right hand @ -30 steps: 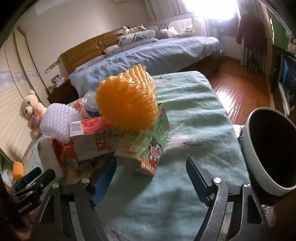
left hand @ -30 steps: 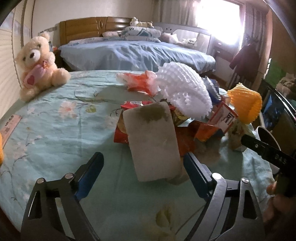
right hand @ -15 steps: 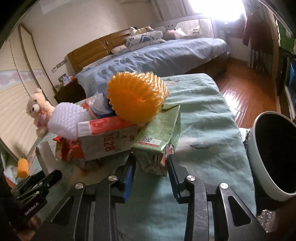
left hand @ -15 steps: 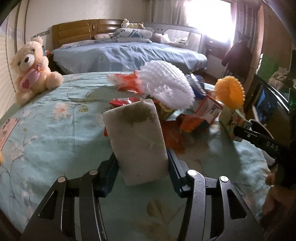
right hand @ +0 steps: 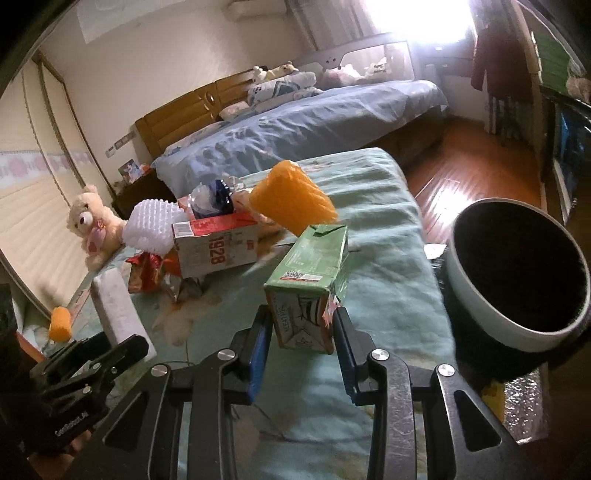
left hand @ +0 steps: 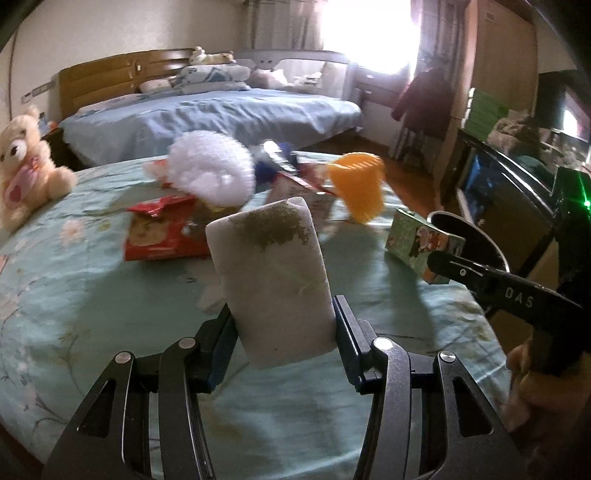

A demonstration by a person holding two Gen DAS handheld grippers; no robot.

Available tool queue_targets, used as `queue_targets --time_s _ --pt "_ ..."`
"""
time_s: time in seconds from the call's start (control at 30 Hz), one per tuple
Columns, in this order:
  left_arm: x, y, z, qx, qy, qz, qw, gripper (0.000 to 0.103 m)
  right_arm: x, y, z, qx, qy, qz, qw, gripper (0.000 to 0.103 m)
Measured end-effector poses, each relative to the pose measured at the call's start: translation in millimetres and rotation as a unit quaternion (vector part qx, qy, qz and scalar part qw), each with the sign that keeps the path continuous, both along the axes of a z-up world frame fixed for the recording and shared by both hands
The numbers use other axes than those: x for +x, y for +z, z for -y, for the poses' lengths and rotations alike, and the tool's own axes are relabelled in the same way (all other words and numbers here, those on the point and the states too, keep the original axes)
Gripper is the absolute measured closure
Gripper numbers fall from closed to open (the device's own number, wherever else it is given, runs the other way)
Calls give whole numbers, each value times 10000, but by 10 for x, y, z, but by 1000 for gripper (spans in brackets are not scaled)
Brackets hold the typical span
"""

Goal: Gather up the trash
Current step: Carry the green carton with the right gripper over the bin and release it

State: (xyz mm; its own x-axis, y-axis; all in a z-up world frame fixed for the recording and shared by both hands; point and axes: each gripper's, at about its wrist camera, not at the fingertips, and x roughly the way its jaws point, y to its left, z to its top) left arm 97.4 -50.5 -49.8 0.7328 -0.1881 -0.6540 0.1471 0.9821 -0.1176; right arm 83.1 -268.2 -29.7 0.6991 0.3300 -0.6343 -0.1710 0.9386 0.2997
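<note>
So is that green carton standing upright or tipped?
Tipped: the green carton leans away, lifted off the bedspread, pinched in the right gripper.

I see a blown-out window (left hand: 369,33) flooding both fisheye views with backlight, leaving the foreground dim. Motion blur smears the white foam net (left hand: 212,170) and orange foam net (left hand: 358,184); edges bend and darken.

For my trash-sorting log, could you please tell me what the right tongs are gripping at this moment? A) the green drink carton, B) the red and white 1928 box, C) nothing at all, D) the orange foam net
A: in the right wrist view the right tongs are closed on the green drink carton, with the orange foam net behind it.
</note>
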Motion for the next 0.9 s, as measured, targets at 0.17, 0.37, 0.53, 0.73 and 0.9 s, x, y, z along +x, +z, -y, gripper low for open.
queue_targets --time_s 0.17,0.37,0.53,0.73,0.9 --pt "10 33 242 55 -275 3 9996 54 -70 39 186 120 -142 48 9998 70" --pt "45 25 460 109 -485 -63 9987 54 -44 -89 335 233 -249 -173 9993 65" --pt "57 -9 528 159 -537 -142 9983 54 68 -230 369 393 -348 -439 9977 51" --pt "94 -41 576 216 -568 -200 9980 54 175 -268 384 555 -430 -513 9962 49" --pt "123 -40 598 240 -581 -212 9978 54 240 -197 386 642 -405 -472 9960 37"
